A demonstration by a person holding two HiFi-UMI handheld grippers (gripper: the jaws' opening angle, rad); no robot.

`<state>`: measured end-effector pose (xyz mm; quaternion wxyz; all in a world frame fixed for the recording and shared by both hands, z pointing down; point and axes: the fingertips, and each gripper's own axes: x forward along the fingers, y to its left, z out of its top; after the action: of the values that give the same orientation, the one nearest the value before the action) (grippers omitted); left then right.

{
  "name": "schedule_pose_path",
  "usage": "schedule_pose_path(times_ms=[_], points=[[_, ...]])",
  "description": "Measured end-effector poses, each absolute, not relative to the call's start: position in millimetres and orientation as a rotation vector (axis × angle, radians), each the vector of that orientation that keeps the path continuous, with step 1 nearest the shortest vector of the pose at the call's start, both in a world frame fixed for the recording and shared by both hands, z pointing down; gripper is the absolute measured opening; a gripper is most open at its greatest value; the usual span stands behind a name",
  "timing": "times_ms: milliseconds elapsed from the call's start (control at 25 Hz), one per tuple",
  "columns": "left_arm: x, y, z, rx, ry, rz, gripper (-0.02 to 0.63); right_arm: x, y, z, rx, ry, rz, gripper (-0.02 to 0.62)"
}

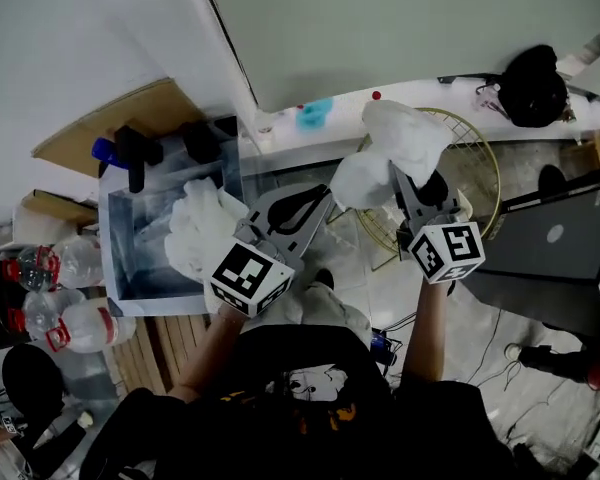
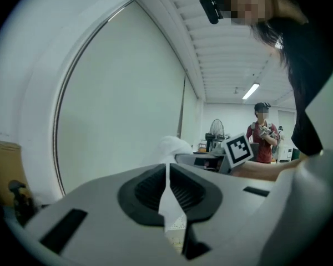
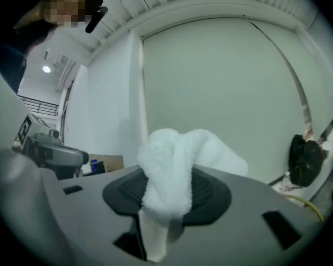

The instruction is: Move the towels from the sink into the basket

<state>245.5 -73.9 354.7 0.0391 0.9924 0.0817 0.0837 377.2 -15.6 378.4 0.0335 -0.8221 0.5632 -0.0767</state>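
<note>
Towel above basket left rim, right gripper fingers clamped on its bulk, left gripper fingers pinching a thin fold.

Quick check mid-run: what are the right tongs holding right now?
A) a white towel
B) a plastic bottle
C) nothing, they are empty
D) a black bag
A: in the right gripper view the right tongs are clamped on a bunched white towel that bulges out above the pads.
</note>
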Motion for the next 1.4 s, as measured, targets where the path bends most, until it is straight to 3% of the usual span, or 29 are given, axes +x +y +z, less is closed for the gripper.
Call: schedule_pose_path(times_ms=[320,640,840,1120,1200,1400], points=[[295,-35,388,3.021,0.388,0.398,0.023,498,41,532,-2.776,1.489,-0.607,0.161],[324,-39,415,2.998,0.346,0.49,0.023,539,31,690,-2.823,1.62,-1.096,0.178],[329,-48,422,2.983,0.277,0.5,0.022,545,38,753,-2.848,1.621,-1.407,0.298],[308,-63,421,2.974,0.188,0.498,0.023,538,25,687,-2.773,1.61,-1.089,0.284],[300,-70,418,2.968,0.147,0.477,0.023,522,12,651,-2.716,1.681,-0.959,0.244],[268,-85,406,2.983,0.061,0.441,0.022,466,-11,563,-2.576,1.796,-0.718,0.244]])
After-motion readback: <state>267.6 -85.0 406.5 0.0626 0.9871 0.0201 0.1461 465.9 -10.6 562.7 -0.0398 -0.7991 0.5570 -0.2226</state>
